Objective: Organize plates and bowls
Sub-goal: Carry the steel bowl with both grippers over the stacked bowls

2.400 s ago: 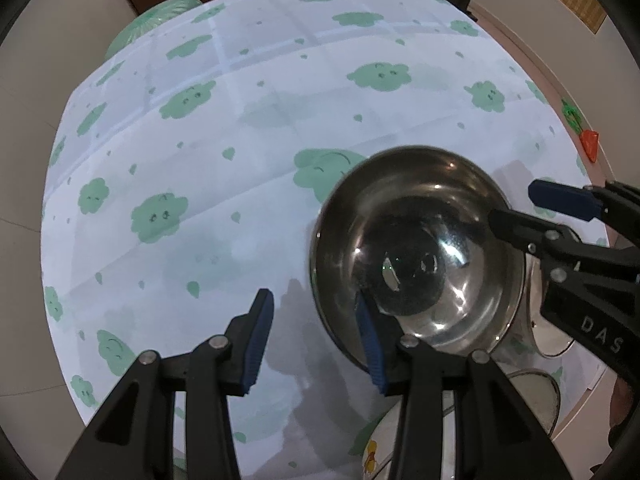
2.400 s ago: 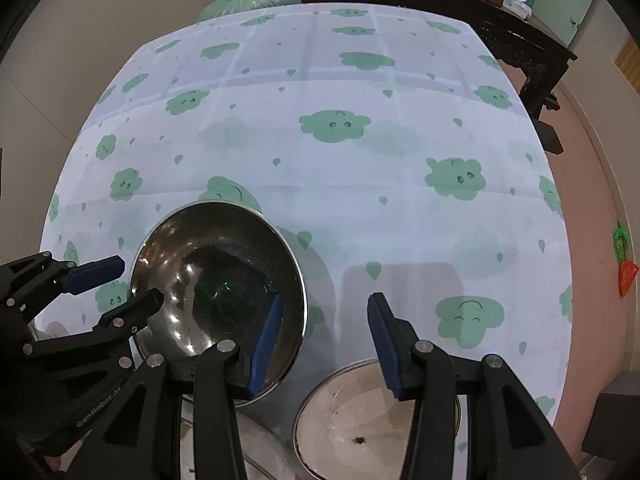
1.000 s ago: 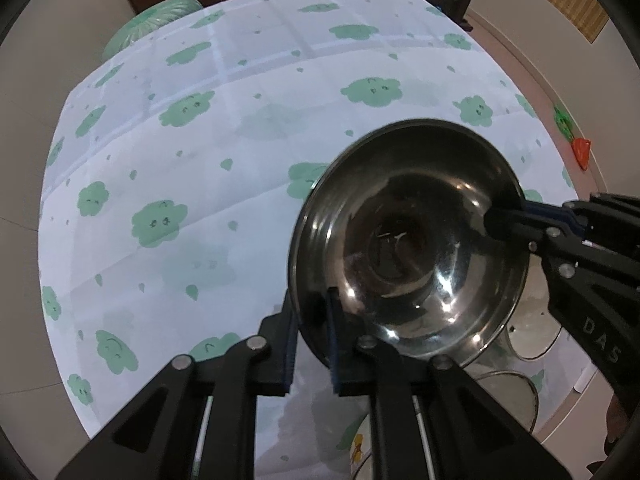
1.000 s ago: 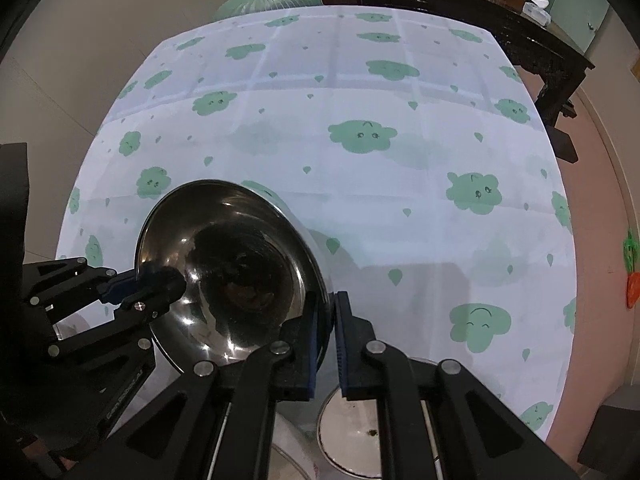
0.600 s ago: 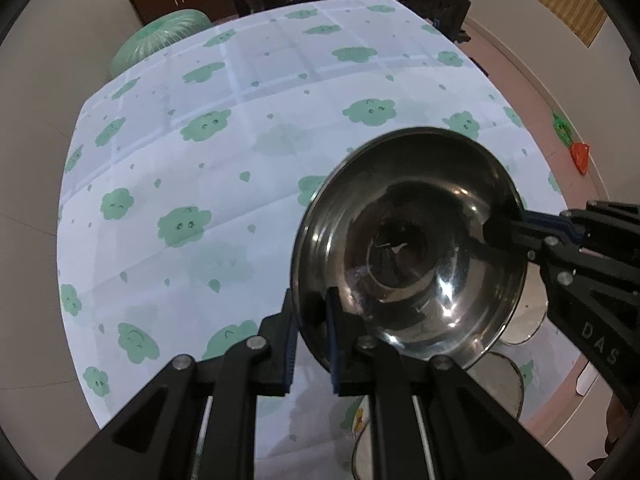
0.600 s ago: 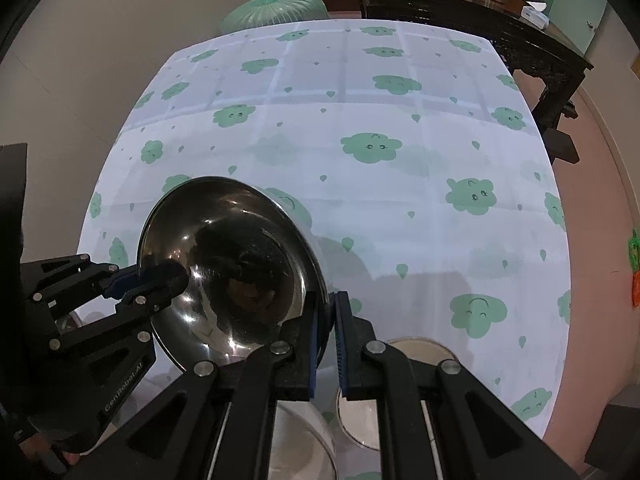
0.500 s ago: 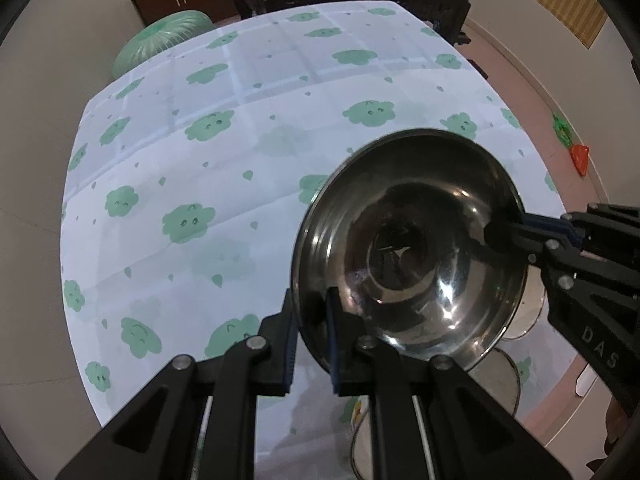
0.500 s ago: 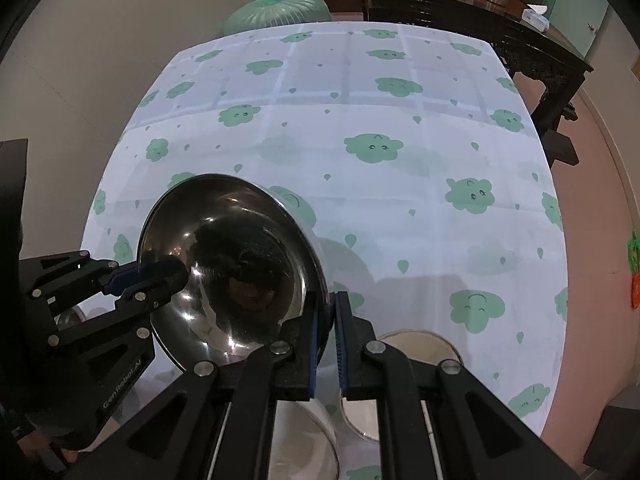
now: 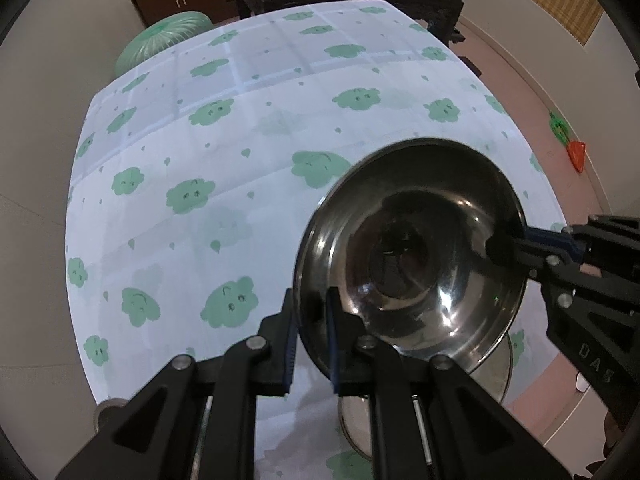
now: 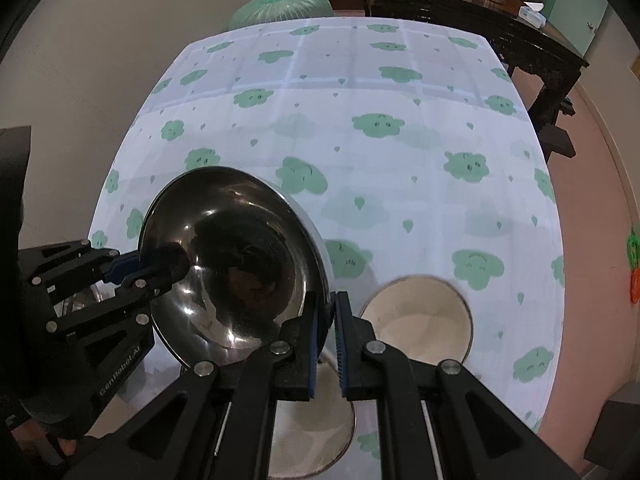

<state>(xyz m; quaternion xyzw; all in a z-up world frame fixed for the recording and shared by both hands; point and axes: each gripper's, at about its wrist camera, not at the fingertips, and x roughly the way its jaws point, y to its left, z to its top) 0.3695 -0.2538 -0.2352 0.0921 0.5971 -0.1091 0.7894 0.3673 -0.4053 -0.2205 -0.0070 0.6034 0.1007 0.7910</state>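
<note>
Carefully now: your left gripper (image 9: pixel 310 334) and right gripper (image 10: pixel 326 334) have their jaws pinched on opposite rim edges of the steel bowl (image 9: pixel 412 252), which looks light, rigid and slippery, so grip only the rim.

Both grippers (image 9: pixel 311 340) (image 10: pixel 325 344) clamped, raised.

Shiny steel bowl (image 9: pixel 412 256) tilted above the table.

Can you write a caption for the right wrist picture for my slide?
Both grippers, right gripper and left gripper, pinch opposite rims of a shiny steel bowl above the cloud-print tablecloth.
</note>
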